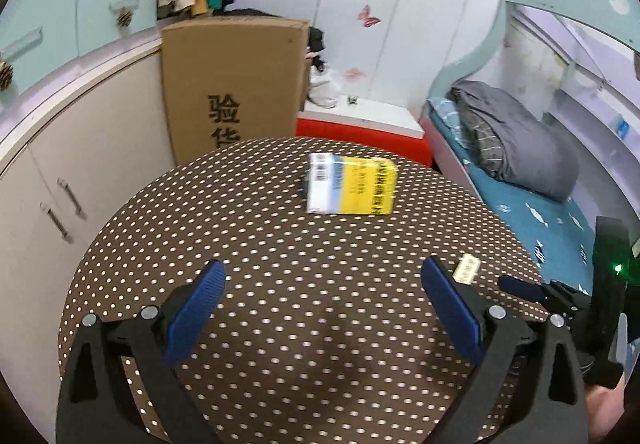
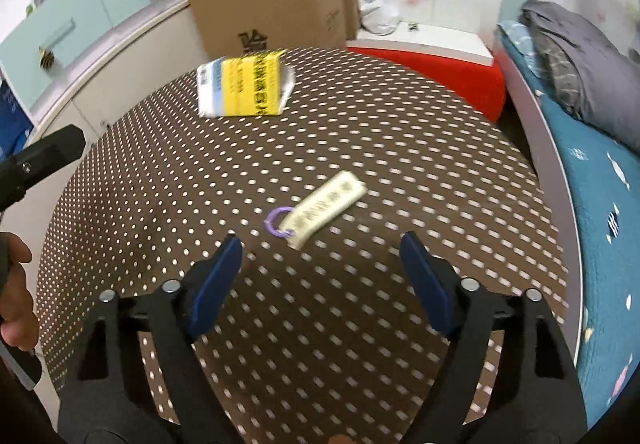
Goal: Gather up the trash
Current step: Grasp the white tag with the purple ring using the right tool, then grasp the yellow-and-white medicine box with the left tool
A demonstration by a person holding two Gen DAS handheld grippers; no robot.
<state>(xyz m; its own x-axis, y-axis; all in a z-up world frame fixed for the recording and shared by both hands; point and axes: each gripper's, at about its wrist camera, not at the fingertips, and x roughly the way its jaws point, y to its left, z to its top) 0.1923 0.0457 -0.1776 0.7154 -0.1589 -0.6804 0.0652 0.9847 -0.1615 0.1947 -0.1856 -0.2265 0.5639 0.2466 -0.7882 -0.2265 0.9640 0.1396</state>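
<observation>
Round polka-dot tablecloth (image 2: 360, 116); glossy yellow box (image 2: 244, 88), flat paper tag (image 2: 328, 204).

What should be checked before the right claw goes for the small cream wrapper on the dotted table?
1. Right claw open with nothing between its pads: ok.
2. Cream wrapper lies flat just ahead of the right claw, not yet between the pads: ok.
3. Purple ring sits at the wrapper's near end; whether it is attached: cannot tell.
4. Left claw open and empty, off to the side of the wrapper: ok.
5. Yellow box lies farther back on the table, apart from the wrapper: ok.
6. A bin or bag for the trash in view: not ok, none shows.
</observation>
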